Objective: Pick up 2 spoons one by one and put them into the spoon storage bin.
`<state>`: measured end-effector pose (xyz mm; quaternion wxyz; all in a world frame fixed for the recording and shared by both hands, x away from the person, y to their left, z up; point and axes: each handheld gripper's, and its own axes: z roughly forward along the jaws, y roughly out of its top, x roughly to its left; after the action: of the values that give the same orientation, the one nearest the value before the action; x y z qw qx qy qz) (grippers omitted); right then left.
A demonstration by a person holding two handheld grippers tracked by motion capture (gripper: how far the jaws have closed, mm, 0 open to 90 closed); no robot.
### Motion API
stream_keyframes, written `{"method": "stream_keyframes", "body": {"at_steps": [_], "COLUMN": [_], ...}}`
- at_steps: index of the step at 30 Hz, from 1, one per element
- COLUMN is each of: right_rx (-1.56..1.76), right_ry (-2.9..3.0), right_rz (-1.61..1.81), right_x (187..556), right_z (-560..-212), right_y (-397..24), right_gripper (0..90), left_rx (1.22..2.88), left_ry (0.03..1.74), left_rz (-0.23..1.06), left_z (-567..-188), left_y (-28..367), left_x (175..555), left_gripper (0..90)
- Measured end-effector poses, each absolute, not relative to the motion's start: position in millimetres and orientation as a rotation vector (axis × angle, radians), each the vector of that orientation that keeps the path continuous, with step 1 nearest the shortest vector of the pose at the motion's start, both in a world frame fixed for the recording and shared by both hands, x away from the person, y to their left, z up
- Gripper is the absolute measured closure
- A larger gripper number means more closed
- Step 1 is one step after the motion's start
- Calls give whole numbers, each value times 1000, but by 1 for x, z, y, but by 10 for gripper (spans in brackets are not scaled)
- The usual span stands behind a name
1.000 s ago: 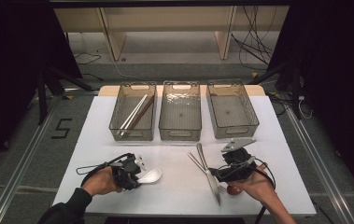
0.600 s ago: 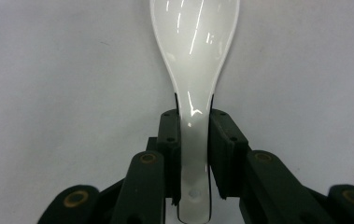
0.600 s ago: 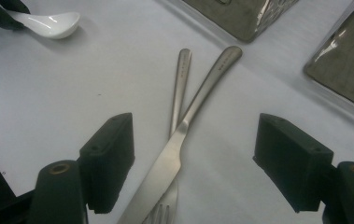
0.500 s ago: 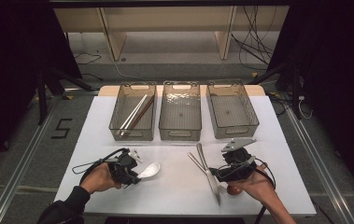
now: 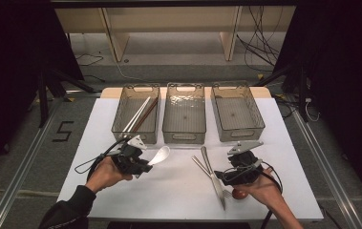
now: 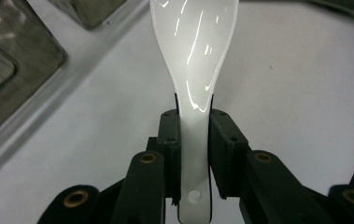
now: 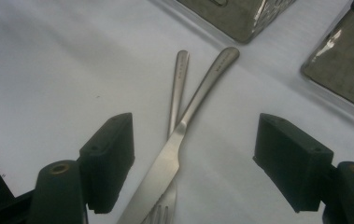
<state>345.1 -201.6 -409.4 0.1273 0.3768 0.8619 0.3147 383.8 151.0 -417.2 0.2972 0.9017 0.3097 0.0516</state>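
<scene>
My left gripper [image 5: 143,167] is shut on the handle of a white ceramic spoon [image 5: 159,155], held above the white table at the front left. In the left gripper view the spoon [image 6: 194,70] runs up from between the pads, bowl away from me. My right gripper [image 5: 226,177] stands open at the front right. A steel knife [image 7: 184,135] lies crossed over a steel fork [image 7: 177,93] on the table between and beyond its jaws. From above, the knife [image 5: 213,176] and fork [image 5: 202,168] lie just left of that gripper.
Three clear bins stand in a row at the back: the left bin [image 5: 136,114] holds chopsticks [image 5: 140,114], the middle bin [image 5: 185,113] and right bin [image 5: 236,112] look empty. A small red-brown object [image 5: 239,193] lies by the right hand.
The left gripper has lifted the spoon off the table and moved it slightly away from me. The right gripper has stayed in place.
</scene>
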Motion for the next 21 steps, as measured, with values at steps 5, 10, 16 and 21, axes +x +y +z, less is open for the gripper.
{"method": "stream_keyframes", "body": {"at_steps": [5,10,16,21], "right_rx": [1098,1097,1100,1095], "right_ry": [2502,2487,2473,2459], "right_rz": [929,951,969,987], "right_x": [345,345,345,344], "right_z": [-408,-406,-406,-404], "right_y": [-202,-204,-206,-205], "right_gripper": [292,290,289,288], "left_rx": [2353,2309,2267,2247], "left_ry": [825,840,863,889], "left_rz": [151,163,192,214], "left_z": [-406,-398,-388,-383], "left_y": [140,130,123,118], "left_x": [396,413,431,447], "left_gripper": [750,750,750,750]}}
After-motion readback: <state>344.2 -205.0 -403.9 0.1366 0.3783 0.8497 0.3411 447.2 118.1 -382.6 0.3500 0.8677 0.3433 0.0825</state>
